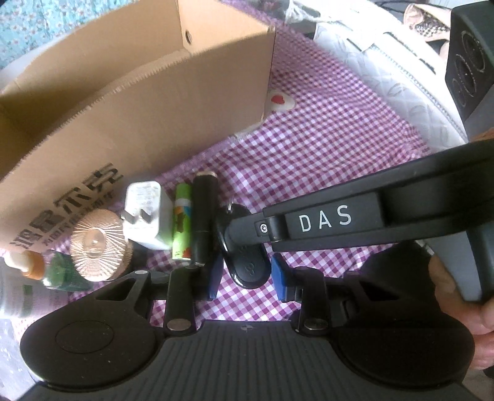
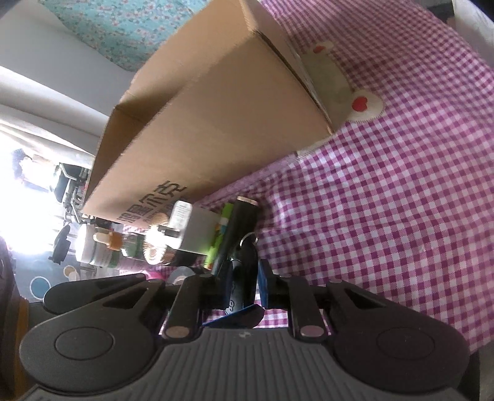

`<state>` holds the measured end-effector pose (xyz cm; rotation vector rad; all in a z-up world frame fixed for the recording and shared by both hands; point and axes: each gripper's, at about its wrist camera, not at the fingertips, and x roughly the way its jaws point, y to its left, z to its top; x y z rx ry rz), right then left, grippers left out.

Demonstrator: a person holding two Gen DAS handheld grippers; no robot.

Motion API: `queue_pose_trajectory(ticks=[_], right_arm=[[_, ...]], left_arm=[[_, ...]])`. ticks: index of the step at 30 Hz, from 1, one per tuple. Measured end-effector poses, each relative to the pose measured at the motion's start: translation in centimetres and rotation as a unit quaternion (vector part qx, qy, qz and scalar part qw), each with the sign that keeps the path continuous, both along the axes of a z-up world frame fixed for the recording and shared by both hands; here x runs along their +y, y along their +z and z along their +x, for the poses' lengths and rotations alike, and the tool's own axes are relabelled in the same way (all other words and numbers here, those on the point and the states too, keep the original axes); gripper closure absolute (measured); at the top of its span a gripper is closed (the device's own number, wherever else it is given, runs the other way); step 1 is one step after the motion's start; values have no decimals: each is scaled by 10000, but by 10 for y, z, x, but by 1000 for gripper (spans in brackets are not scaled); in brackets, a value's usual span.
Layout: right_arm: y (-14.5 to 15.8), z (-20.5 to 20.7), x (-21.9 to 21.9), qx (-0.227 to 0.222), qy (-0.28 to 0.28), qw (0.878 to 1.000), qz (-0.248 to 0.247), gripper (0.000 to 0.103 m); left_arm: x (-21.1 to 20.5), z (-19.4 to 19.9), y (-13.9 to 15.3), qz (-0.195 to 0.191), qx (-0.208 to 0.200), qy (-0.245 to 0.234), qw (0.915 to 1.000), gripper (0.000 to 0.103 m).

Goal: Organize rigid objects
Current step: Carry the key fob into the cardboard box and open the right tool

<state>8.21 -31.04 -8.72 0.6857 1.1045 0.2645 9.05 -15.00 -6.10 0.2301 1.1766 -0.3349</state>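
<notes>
Key fob (image 1: 247, 262): black, glossy, oval, metal ring at far end. Lies on purple gingham cloth (image 1: 324, 148), just beside black tube (image 1: 203, 216), near cardboard box (image 1: 139, 108).

My left tongs (image 1: 247, 277): blue pads apart, fob between them, contact not discernible.

My right tongs (image 2: 244, 287): pads close on either side of the fob (image 2: 244, 277); grip not confirmed.

looks like someone's home: checked tablecloth (image 1: 324, 148), floral curtain (image 2: 123, 27), quilted cushion (image 1: 398, 77), a cardboard box (image 1: 132, 101).
</notes>
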Motion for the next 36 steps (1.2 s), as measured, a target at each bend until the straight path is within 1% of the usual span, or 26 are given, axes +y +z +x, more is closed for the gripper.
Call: queue_pose_trajectory(ticks=[5,8,11,16,19,21,24,26,27,30,32,33,36], right_arm=[[28,-4,9,-344,75,9994,-34,84],[50,-2,17,-638,184,9978,-57,84],[76,6,28,-1003,315,9944,-71,84],[116,36,49,-1559,603,9859,3,84],[133,63,65,-1793,867,9800,-13,84],[137,84,74,-1814,1013,9782,8,84],[130,125,83,-1578,1200,9800,182,84],[120,151,90,-1274,1271,9832,310,84],[113,165,94,-1131,1315,9842,343,84],[91,197,104,-643,1362,9877,417,84],[75,208,108,-371,1354,9893,395,84],[67,213,111,-248,1356,9897,387,84],[42,226,114,130,1271,9908,452,84]], left_arm=[[5,-9,26,43,-321,82,9994,70],[11,-13,49,100,-621,198,9978,70],[22,-15,75,142,-971,363,9945,70],[46,-3,113,220,-1492,685,9862,70],[64,15,128,324,-1618,850,9826,70],[75,30,131,336,-1588,964,9820,70],[95,57,130,306,-1348,1162,9836,70],[110,80,124,253,-1056,1274,9859,70],[117,81,122,255,-957,1300,9866,70],[132,107,106,297,-525,1400,9883,70],[139,119,93,298,-266,1463,9884,70],[143,119,88,318,-181,1488,9882,70],[150,132,71,507,25,1519,9871,70]])
